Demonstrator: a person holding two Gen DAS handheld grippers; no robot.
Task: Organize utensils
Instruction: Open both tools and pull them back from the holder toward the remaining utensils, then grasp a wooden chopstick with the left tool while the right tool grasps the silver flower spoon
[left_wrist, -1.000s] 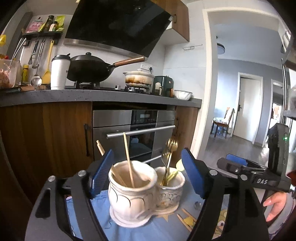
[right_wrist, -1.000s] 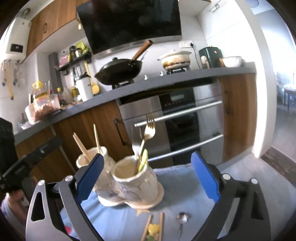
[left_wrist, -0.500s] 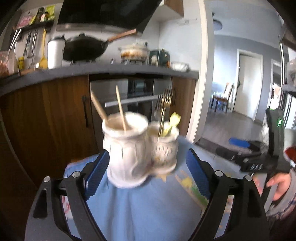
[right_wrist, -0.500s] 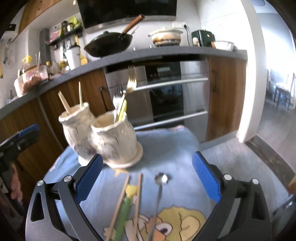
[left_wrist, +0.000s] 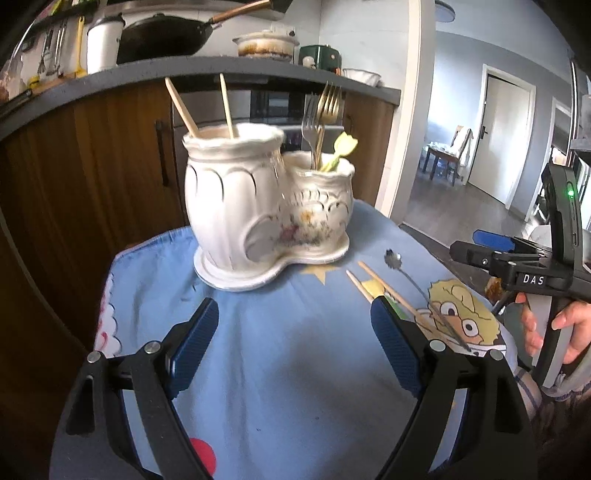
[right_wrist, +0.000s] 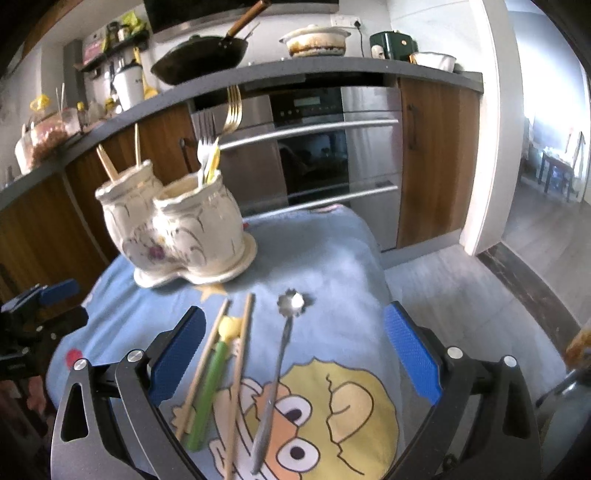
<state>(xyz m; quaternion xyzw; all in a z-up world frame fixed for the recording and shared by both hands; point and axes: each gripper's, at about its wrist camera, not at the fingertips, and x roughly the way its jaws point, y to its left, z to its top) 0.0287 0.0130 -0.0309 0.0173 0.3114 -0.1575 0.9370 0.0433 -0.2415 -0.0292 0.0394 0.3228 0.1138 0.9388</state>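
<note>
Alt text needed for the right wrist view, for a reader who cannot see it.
The open right gripper hovers over a blue cloth where two chopsticks, a green utensil and a spoon lie loose. Beyond them stands a white double holder with forks and chopsticks in it.

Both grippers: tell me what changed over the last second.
Both pulled back from the ceramic holder; the left gripper no longer straddles it. Nothing was grasped or released. Holder contents unchanged; chopsticks, green utensil and spoon lie on the cloth; jaws open.
</note>
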